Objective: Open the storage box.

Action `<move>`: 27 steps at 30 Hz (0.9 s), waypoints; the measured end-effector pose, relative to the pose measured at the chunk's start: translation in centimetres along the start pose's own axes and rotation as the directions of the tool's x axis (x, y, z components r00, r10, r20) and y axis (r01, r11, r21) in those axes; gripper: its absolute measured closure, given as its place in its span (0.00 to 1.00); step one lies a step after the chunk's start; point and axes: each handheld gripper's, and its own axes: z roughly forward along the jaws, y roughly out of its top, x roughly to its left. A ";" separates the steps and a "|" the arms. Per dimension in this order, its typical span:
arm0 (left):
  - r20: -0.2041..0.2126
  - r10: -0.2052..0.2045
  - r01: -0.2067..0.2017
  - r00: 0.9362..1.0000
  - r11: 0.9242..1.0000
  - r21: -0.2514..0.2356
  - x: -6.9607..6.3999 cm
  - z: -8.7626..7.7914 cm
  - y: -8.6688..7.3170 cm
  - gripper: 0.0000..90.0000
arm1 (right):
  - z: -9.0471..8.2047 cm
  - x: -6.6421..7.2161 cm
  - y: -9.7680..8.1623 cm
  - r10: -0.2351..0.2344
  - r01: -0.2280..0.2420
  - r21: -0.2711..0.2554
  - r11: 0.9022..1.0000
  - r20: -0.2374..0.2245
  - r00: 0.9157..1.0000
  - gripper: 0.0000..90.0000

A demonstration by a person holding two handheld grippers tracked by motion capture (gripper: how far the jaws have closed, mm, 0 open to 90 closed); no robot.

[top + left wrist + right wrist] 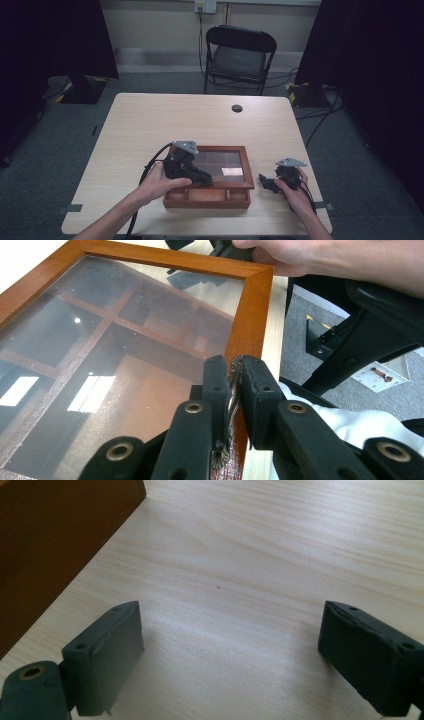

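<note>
Carefully now: my left fingers point(232, 390) are pinched tight on the small brass clasp point(233, 371) at the front edge of the glass lid point(125, 340) of the wooden box point(207, 197), which sits on the desk point(150, 120) just in front of me. I judge the step is to lift that lid, so I want to keep the pinch square on the clasp and swing up along the hinge's arc rather than pull toward me, or the thin metal could slip out. My right fingers point(230, 655) stand wide apart with nothing between them, resting low over the bare desk just beside the box's right wall, ready to steady it.

The left gripper view gives me the clasp and the dividers under the glass; the high view gives me both hands and how the box lies on the desk.
</note>
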 end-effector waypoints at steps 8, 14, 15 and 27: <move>-0.007 -0.004 0.003 1.000 1.000 -0.018 0.0 -0.2 0.2 0.91 | 0.0 0.0 0.0 0.000 0.000 0.000 1.000 0.000 1.000 0.11; 0.000 -0.004 0.004 1.000 1.000 -0.017 0.0 -0.3 0.3 0.91 | 0.0 0.0 0.0 0.000 0.000 0.000 1.000 0.000 1.000 0.11; -0.008 -0.005 0.005 1.000 1.000 -0.017 0.0 -0.4 0.4 0.91 | 0.0 0.0 0.0 0.000 0.000 0.000 1.000 0.000 1.000 0.11; -0.009 -0.008 0.008 1.000 1.000 -0.024 0.1 -0.8 0.8 0.91 | 0.0 0.0 0.0 0.000 0.000 0.000 1.000 0.000 1.000 0.11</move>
